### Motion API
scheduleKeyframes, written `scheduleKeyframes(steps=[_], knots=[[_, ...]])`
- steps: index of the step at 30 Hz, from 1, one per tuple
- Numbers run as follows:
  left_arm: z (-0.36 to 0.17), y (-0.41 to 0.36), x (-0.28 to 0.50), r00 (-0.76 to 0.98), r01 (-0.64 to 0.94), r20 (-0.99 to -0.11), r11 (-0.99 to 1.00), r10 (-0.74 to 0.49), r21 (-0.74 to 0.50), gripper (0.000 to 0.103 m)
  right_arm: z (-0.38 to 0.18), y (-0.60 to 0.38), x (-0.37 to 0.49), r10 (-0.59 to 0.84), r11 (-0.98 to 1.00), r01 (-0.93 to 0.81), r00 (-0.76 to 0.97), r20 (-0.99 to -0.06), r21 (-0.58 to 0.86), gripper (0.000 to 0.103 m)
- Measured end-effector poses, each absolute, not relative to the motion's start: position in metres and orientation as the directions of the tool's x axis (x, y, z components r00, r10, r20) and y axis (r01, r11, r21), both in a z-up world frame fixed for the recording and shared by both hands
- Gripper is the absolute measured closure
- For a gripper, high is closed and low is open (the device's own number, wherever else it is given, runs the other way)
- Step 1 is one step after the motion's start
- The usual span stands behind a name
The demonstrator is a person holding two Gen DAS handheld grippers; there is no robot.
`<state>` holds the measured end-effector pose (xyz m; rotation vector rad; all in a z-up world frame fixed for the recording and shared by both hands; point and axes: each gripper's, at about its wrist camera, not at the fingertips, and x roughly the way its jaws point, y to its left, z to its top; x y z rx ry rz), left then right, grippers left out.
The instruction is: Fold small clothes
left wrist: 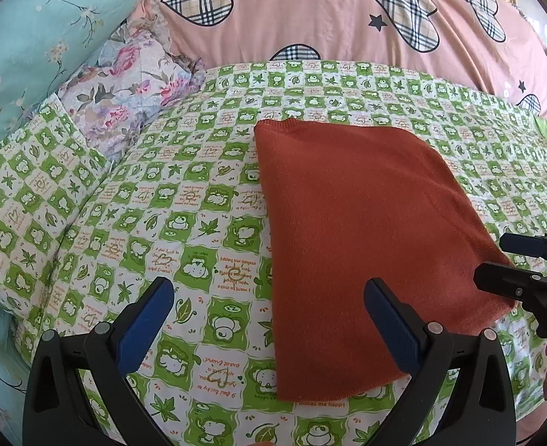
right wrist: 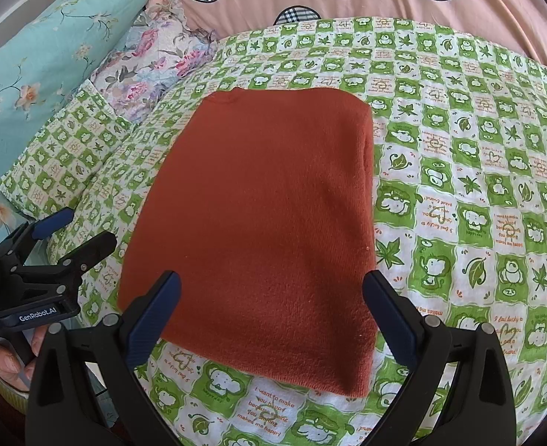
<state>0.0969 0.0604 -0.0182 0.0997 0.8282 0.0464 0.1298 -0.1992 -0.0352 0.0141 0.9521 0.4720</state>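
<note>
A rust-orange knit garment [left wrist: 362,230] lies folded into a flat rectangle on the green and white patterned sheet [left wrist: 162,200]. It also shows in the right wrist view [right wrist: 258,223]. My left gripper [left wrist: 269,319] is open and empty, just above the garment's near left edge. My right gripper [right wrist: 271,308] is open and empty, hovering over the garment's near edge. The right gripper also shows at the right of the left wrist view [left wrist: 496,260], beside the garment's right corner. The left gripper shows at the left of the right wrist view [right wrist: 76,230].
A pink quilt with plaid hearts [left wrist: 329,18] lies behind the sheet. A teal floral pillow [left wrist: 32,44] and a floral ruffled pillow [left wrist: 132,85] lie at the left. A pillow in the same green pattern [right wrist: 61,156] lies left of the garment.
</note>
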Motion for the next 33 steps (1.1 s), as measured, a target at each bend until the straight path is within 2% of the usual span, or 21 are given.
scheduleKeyframes(steps=[33], knots=[[-0.0125, 0.0589, 0.0936, 0.691, 0.008, -0.719, 0.993, 0.079, 0.117, 0.001, -0.0324, -0.2024, 0.1283, 0.398, 0.894, -0.397, 0.488, -0.777, 0.209, 0.005]])
